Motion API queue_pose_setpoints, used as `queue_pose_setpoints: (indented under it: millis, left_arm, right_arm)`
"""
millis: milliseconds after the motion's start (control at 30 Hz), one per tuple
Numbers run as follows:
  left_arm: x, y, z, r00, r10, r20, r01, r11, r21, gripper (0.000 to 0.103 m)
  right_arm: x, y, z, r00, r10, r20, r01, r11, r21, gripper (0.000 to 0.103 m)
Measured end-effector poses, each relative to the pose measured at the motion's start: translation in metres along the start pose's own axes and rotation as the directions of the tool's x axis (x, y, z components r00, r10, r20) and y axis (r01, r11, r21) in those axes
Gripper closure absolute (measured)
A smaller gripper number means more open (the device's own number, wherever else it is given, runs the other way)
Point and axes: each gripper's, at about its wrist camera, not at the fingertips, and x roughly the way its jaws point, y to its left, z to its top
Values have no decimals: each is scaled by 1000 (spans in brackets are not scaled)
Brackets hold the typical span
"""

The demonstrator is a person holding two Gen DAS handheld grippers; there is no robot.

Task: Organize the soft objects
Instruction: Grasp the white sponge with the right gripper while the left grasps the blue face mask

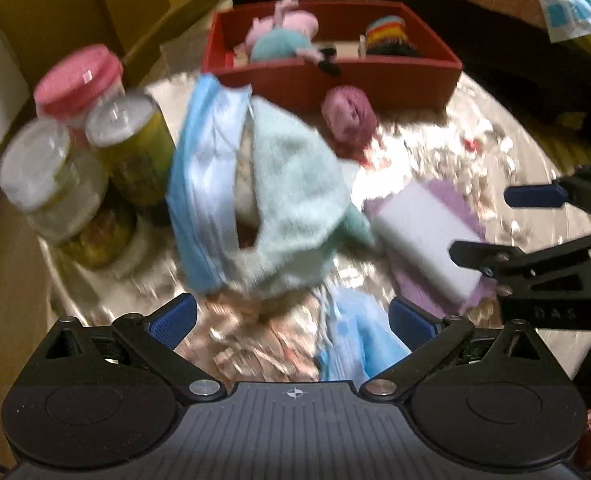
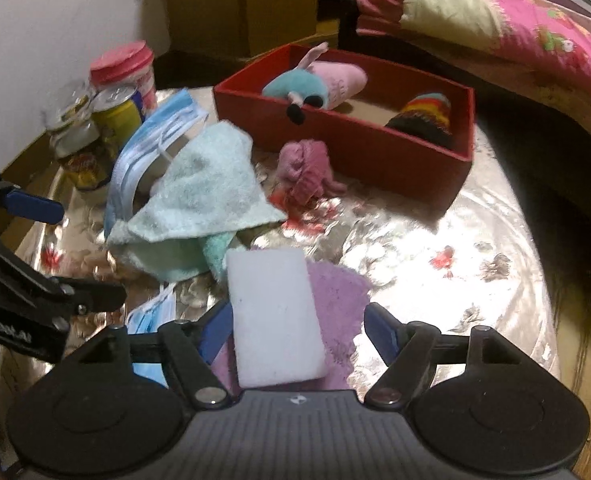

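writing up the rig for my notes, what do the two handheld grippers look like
Both match: the left gripper and right gripper have black linkage arms with silver pivot bolts, blue textured finger pads, two round black discs on a ribbed dark-grey body, and a small crosshair mark. White lettering runs along the side arms.

White sponge (image 2: 277,316) flat on purple cloth (image 2: 341,300).

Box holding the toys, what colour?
Red box, inside and out; clearest in the right wrist view.
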Motion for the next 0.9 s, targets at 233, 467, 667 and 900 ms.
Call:
queue_pose_setpoints:
  millis: [233, 467, 667, 900]
  left_arm:
    - [21, -11, -13, 989, -89, -115, 86, 996, -28, 5]
    - [39, -27, -13, 990, -40, -138, 42, 999, 6, 14]
    - [46, -26, -15, 986, -52, -162, 53, 999, 2, 56]
    - [25, 0, -12, 985, -129, -112, 119, 989, -90, 79]
  right_arm:
    - [14, -14, -3, 998, -34, -43, 35, 999, 15, 58]
    - [5, -35, -1, 999, -35, -11, 36, 995, 91, 57]
    - [5, -29, 0, 1000, -9, -7, 9, 998, 66, 58]
    - [13, -10, 7, 1000, 17, -9, -17, 1000, -6, 58]
